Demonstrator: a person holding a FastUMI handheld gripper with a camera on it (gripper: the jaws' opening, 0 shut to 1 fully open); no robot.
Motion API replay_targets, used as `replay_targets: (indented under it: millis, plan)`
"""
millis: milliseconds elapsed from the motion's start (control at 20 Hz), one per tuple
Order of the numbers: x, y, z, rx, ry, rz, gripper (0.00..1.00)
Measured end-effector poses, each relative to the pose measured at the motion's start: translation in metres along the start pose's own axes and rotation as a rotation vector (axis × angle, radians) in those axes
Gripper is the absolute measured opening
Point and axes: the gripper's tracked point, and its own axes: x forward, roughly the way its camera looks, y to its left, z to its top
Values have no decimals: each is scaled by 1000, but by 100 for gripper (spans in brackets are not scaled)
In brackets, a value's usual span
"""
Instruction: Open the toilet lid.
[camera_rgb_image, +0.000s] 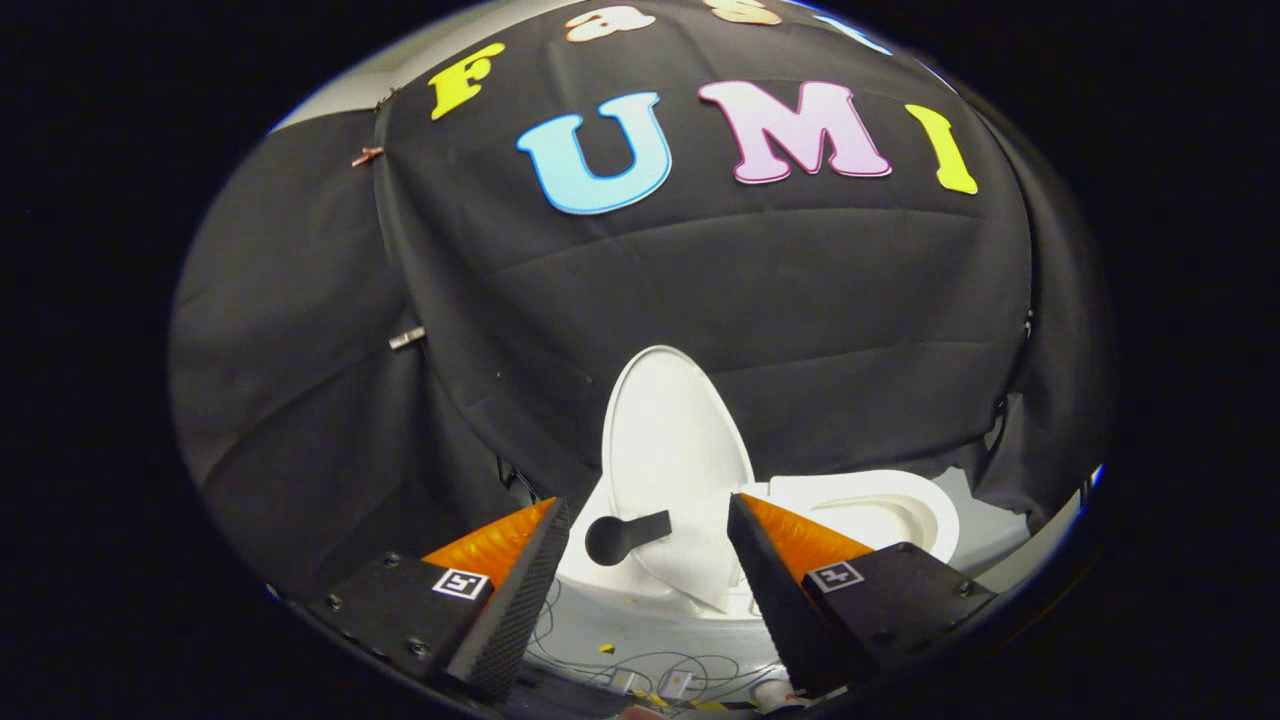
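Already upright, toilet lid (668, 440) stands beyond the spread gripper (648, 515), cables (640, 672) below the bowl (880, 505).

My gripper (648, 515) sits with the jaws spread wide apart, nothing pinched between them and neither pad touching anything. The left finger (515, 590) and the right finger (775, 590) both angle inward toward their tips, so the gap is narrower out front than back near the body. Each finger carries a small square marker tag near its base. The whole thing looks level, pointing straight ahead.
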Motion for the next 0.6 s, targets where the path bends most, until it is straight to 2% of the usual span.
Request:
replay_targets:
  millis: [300, 600]
  plan:
    - [-28, -67, 33, 45, -53, 29, 99]
    - [-27, -153, 37, 24, -109, -22, 99]
